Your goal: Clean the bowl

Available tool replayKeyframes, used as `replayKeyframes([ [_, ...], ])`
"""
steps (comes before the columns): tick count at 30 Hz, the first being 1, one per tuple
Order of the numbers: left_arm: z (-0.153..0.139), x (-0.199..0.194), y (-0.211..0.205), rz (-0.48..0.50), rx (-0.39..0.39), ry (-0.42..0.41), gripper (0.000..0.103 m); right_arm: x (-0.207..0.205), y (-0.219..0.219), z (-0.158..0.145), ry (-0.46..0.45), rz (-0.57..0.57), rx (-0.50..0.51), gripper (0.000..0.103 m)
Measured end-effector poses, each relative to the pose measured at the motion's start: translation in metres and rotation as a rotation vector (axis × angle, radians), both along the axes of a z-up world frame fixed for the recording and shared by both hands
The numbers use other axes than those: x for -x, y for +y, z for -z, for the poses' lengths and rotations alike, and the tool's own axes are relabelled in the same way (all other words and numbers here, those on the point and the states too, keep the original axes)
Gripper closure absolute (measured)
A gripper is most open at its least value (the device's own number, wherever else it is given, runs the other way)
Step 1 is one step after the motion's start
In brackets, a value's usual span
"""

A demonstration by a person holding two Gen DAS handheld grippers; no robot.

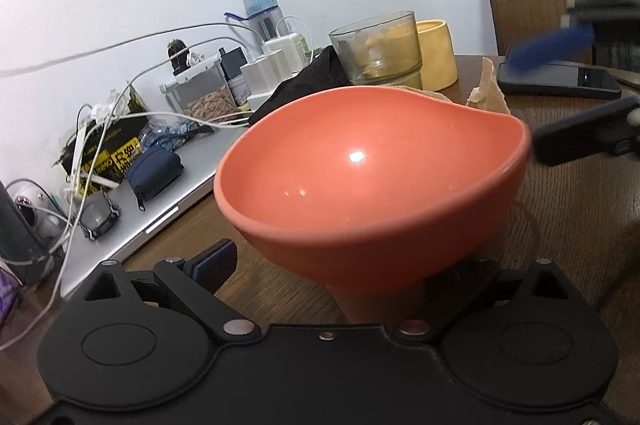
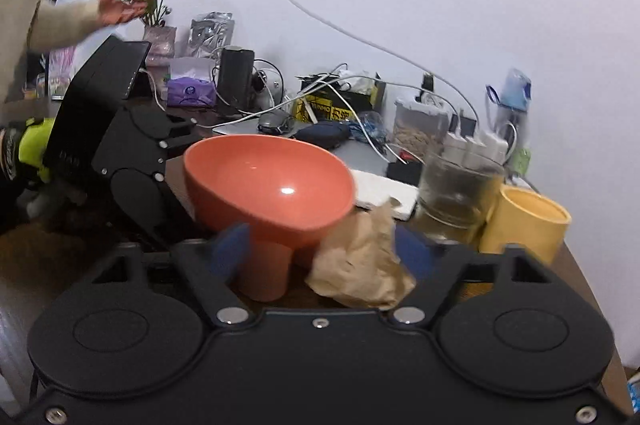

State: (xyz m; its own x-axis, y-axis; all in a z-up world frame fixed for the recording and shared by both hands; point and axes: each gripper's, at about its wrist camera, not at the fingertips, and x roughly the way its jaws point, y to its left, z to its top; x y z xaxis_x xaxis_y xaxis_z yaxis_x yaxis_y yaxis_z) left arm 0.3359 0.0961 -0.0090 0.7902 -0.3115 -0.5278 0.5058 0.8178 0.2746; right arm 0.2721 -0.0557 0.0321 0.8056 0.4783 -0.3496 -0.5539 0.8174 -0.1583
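On wooden table [image 2: 580, 265]: orange bowl [image 2: 268, 181] flanked by left gripper [image 1: 344, 265], spread; right gripper [image 2: 324, 249], spread around crumpled paper [image 2: 360, 265]. Pre-wipe stage, seemingly; closing on paper required next.

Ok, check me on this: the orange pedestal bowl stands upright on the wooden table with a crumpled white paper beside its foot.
Not quite. The crumpled paper is brown, not white, as the right wrist view shows. The rest holds: the orange pedestal bowl stands upright on the wooden table, with the paper beside its foot.
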Motion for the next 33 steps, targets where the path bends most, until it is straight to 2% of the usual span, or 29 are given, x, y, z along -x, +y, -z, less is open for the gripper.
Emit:
replayKeyframes([
  [7,-0.001,-0.009,0.011,-0.119,0.04,0.039,0.016,-0.015,0.021,-0.001,0.032,-0.061,-0.034,0.05],
  [14,-0.002,-0.028,0.025,-0.288,0.117,0.098,0.016,-0.039,0.053,-0.009,0.015,-0.151,-0.014,0.051],
  [18,-0.004,-0.038,0.03,-0.4,0.145,0.113,0.012,-0.053,0.06,-0.007,0.042,-0.144,-0.049,0.05],
  [19,-0.004,-0.039,0.031,-0.442,0.145,0.112,0.005,-0.056,0.061,-0.006,0.051,-0.136,-0.064,0.048],
  [20,-0.004,-0.038,0.033,-0.469,0.147,0.118,0.002,-0.055,0.06,-0.006,0.062,-0.122,-0.088,0.045],
  [22,-0.004,-0.035,0.035,-0.504,0.148,0.124,0.001,-0.051,0.059,-0.008,0.074,-0.104,-0.127,0.022],
  [23,-0.005,-0.03,0.035,-0.515,0.146,0.124,0.0,-0.042,0.055,-0.01,0.076,-0.089,-0.152,0.018],
  [26,-0.007,-0.006,0.034,-0.537,0.143,0.111,0.0,-0.021,0.045,-0.013,0.044,-0.086,-0.161,0.014],
  [31,-0.023,0.043,0.035,-0.588,0.223,0.059,0.0,0.016,0.026,-0.016,-0.005,-0.011,-0.198,0.004],
  [33,-0.035,0.07,0.034,-0.613,0.26,0.015,0.0,0.036,0.015,-0.018,-0.022,0.017,-0.237,0.003],
])
